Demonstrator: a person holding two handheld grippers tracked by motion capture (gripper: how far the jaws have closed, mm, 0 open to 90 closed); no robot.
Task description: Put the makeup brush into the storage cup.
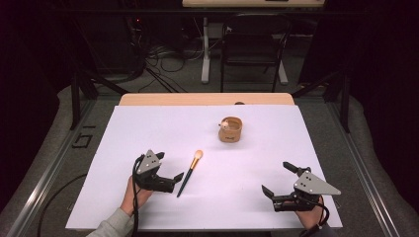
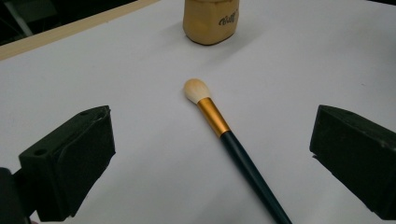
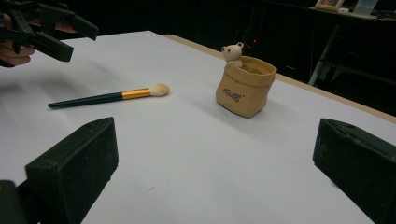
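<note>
I am holding my left gripper [image 1: 177, 180] wide open, empty, just beside the brush [image 1: 190, 172] — handle end. My right gripper [image 1: 278, 180] is gaping too — empty, near the desk's [image 1: 148, 128] right front corner.

Black grippers, grey plates, grey sleeve [image 1: 112, 224]

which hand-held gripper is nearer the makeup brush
Left. The left hand-held gripper sits open right beside the makeup brush, at its handle end, not gripping it. The right hand-held gripper is open too, far off toward the table's right edge.

Bare white table [image 1: 148, 128] lies open all around; a lone brush [image 1: 190, 172] and pouch [image 1: 230, 130] obstruct.
</note>
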